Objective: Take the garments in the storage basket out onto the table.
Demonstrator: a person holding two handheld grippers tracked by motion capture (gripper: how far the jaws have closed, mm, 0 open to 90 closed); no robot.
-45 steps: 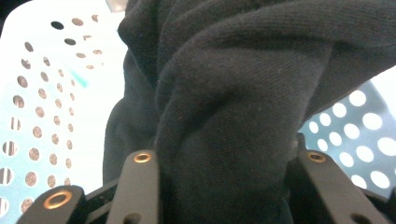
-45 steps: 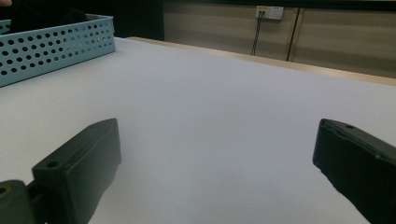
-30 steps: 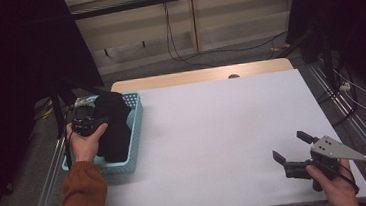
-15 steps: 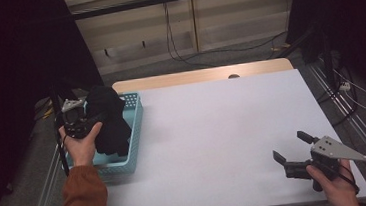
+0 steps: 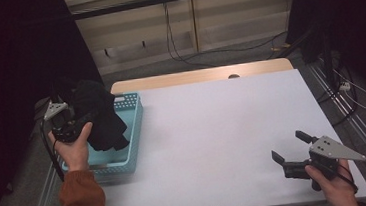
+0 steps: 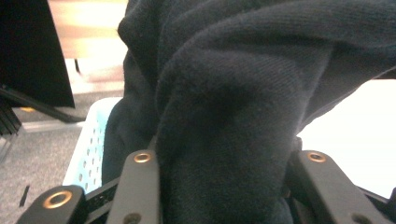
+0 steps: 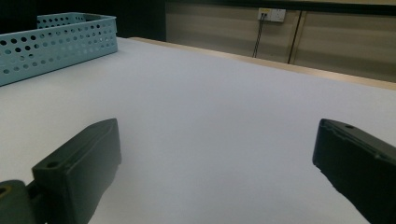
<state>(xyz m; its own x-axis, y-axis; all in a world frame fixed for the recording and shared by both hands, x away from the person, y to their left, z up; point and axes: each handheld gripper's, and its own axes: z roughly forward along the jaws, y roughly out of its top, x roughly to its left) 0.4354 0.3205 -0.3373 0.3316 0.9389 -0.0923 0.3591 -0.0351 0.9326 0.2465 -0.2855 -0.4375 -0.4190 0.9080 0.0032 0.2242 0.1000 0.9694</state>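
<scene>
A black knitted garment (image 5: 99, 115) hangs over the left end of a light blue perforated basket (image 5: 134, 132). My left gripper (image 5: 72, 123) is shut on a thick fold of it, above the basket's left rim. In the left gripper view the dark cloth (image 6: 233, 93) bulges between both jaws of the left gripper (image 6: 224, 186), with the basket (image 6: 91, 149) below it. My right gripper (image 5: 290, 149) rests at the table's front right, open with nothing between its jaws. From the right gripper view, the right gripper (image 7: 215, 158) faces bare white tabletop and the basket (image 7: 60, 37) sits far off.
The white table (image 5: 223, 129) has a wooden strip along its far edge. Beyond it are pale cabinet fronts and cables on the floor (image 5: 192, 57). Metal rails (image 5: 353, 123) run along the table's right side. Dark curtains close in both sides.
My left gripper has risen and moved left with the garment, pulling the cloth up out of the basket. The right gripper has stayed where it was.
</scene>
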